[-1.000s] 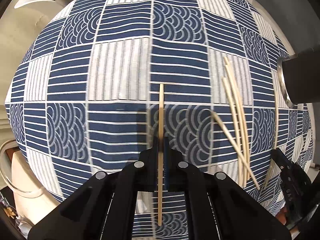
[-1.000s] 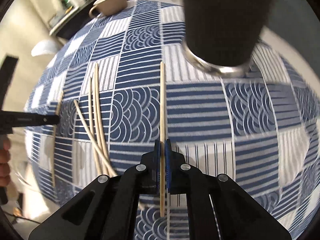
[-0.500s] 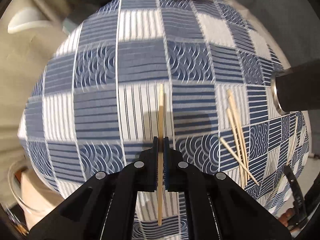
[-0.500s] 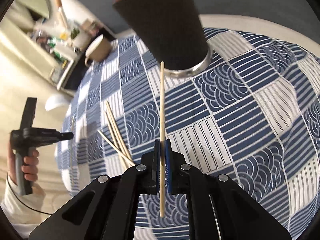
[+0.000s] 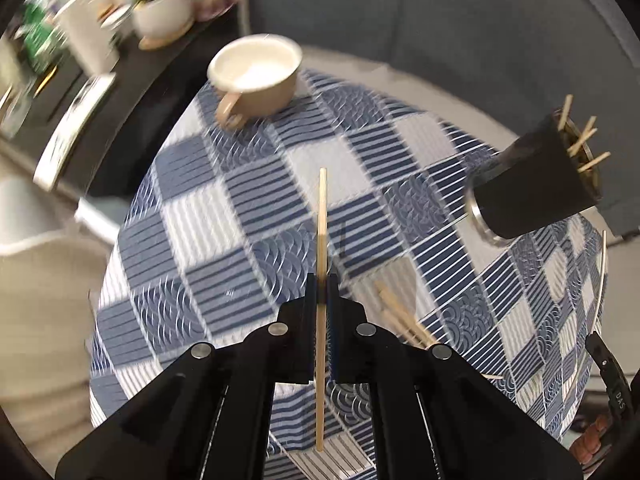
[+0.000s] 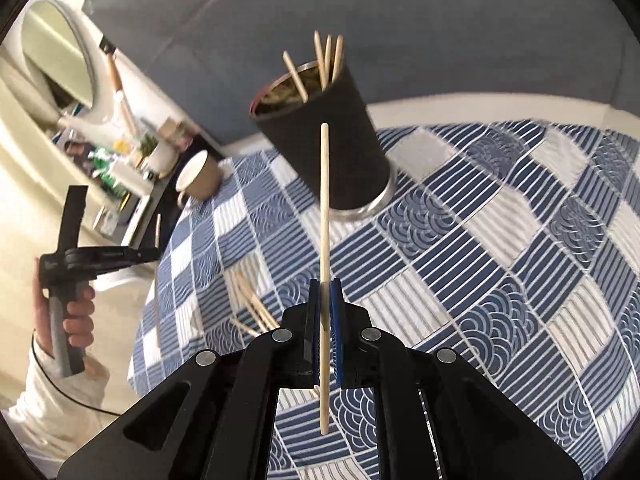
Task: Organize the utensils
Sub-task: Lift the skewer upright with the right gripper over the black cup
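Observation:
My left gripper (image 5: 321, 280) is shut on a wooden chopstick (image 5: 322, 220), held above the blue patterned tablecloth (image 5: 248, 196). My right gripper (image 6: 325, 286) is shut on another chopstick (image 6: 325, 184), whose tip points at the black utensil cup (image 6: 332, 144). That cup (image 5: 536, 184) holds several chopsticks (image 6: 328, 56) standing in it. More loose chopsticks (image 6: 252, 300) lie in a pile on the cloth (image 6: 480, 240), seen in the left wrist view as sticks (image 5: 400, 316) just right of my fingers. The left gripper (image 6: 154, 254) shows at the left of the right wrist view, held by a hand (image 6: 76, 316).
A beige mug (image 5: 256, 76) stands at the far end of the table, also visible as a mug (image 6: 200, 178) left of the cup. A dark side shelf (image 5: 100, 92) with a potted plant (image 5: 162, 8) and clutter lies beyond the table's left edge. A grey sofa (image 5: 440, 24) backs the table.
Both grippers have risen off the cloth and rolled, each carrying its chopstick. The mug, shelf and the cup's open top have come into view.

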`<state>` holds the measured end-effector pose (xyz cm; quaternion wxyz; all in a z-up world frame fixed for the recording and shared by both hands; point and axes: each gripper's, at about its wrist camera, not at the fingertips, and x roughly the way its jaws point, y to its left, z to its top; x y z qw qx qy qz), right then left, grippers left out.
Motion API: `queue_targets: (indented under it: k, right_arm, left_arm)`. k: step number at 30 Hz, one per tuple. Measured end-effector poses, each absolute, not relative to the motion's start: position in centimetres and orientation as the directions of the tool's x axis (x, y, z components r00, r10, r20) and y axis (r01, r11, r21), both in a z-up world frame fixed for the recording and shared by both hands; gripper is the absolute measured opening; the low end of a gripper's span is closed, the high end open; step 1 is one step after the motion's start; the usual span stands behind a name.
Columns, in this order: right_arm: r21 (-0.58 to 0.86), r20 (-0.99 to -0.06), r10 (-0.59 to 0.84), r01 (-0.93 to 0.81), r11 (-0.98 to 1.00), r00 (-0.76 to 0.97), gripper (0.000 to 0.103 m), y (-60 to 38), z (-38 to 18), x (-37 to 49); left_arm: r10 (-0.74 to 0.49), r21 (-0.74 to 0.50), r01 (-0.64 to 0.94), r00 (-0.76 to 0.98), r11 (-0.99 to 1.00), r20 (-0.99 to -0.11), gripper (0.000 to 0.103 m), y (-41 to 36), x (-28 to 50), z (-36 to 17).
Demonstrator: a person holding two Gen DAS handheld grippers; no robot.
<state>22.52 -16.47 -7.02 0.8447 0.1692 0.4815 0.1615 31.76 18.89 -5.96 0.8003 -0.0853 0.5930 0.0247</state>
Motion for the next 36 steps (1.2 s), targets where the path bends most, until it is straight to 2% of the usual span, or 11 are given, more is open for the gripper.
queue_targets:
  k: [7, 20, 25, 32, 36]
  right_arm:
    - [0.468, -0.702, 0.405, -0.049, 0.882, 0.586, 0.005, -15.1, -4.9, 21.2]
    - [0.51, -0.507, 0.418, -0.128, 0.851, 0.754, 0.005, -12.3, -0.2, 20.9]
    - [0.472, -0.494, 0.423, -0.174, 0.864, 0.76, 0.005, -12.6, 0.4, 23.4]
    - [0.487, -0.437, 0.475, -0.244, 0.839, 0.763, 0.005, -14.6, 0.6, 28.9]
    - [0.483, -0.439, 0.5, -0.273, 0.832, 0.746, 0.005, -15.7, 0.2, 32.8]
  left_arm:
    - [-0.093, -0.105, -0.013, 0.37, 0.994, -0.924, 0.005, 17.9, 34.4, -3.0]
    - [-0.191, -0.141, 0.14, 0.462, 0.98, -0.866, 0.005, 13.9, 37.8, 3.2]
    - [-0.233, -0.169, 0.176, 0.47, 0.97, -0.851, 0.005, 11.4, 38.5, 4.9]
    - [-0.249, -0.201, 0.15, 0.5, 0.968, -0.83, 0.005, 8.6, 40.9, 7.5]
    - [-0.251, -0.21, 0.138, 0.515, 0.968, -0.819, 0.005, 6.9, 42.9, 8.4]
